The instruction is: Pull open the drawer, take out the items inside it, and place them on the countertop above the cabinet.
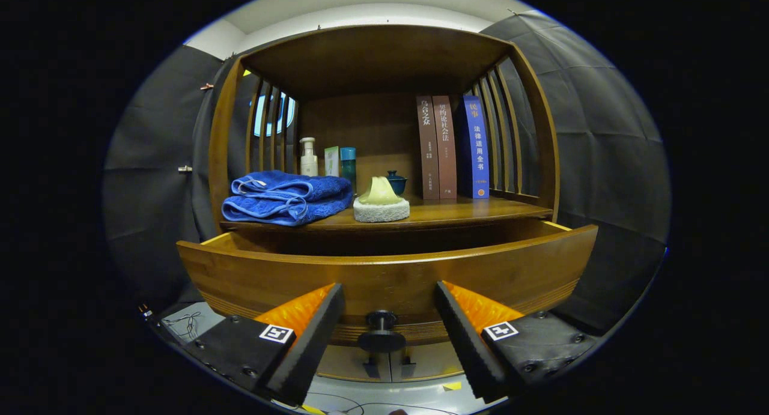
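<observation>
The wooden drawer (pixel 384 271) stands pulled out toward me, its front panel just ahead of my fingers. Its black round knob (pixel 381 331) sits between my two fingertips, untouched by either. My gripper (pixel 389 298) is open, its black pads with orange backs spread wide on both sides of the knob. The drawer's inside is dark and hidden behind its front panel. Above it lies the wooden countertop (pixel 480 209), bearing a folded blue towel (pixel 288 197) and a pale green lump on a white sponge (pixel 381 202).
Three upright books (pixel 452 148) stand at the back right of the shelf. A white pump bottle (pixel 309 158), a green box and a teal bottle stand at the back left, with a small dark blue pot (pixel 396 181) between. Slatted wooden sides enclose the shelf. Lower cabinet doors show under the drawer.
</observation>
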### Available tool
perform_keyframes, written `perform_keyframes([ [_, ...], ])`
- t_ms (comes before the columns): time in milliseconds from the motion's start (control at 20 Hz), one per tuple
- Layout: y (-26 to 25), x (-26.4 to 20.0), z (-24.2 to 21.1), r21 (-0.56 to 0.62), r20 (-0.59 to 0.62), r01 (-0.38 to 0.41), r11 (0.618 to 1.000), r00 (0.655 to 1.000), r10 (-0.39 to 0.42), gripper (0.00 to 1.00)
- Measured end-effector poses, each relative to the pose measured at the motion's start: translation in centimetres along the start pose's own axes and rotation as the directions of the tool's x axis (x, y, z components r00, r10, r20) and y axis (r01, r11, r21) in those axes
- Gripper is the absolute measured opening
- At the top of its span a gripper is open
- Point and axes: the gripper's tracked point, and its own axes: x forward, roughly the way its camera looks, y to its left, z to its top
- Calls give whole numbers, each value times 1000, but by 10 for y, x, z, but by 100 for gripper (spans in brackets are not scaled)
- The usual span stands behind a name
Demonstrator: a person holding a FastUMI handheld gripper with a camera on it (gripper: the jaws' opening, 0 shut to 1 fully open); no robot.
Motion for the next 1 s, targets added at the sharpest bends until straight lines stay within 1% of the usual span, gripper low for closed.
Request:
perform_keyframes([
  [650,1,69,8,-1,-34,6,1000,999,-6,99],
  [850,4,73,7,7,-20,17,1000,1000,-17,100],
  [950,5,73,3,24,-42,16,1000,999,-15,99],
  [1000,4,73,1,15,-57,25,1000,998,-24,99],
])
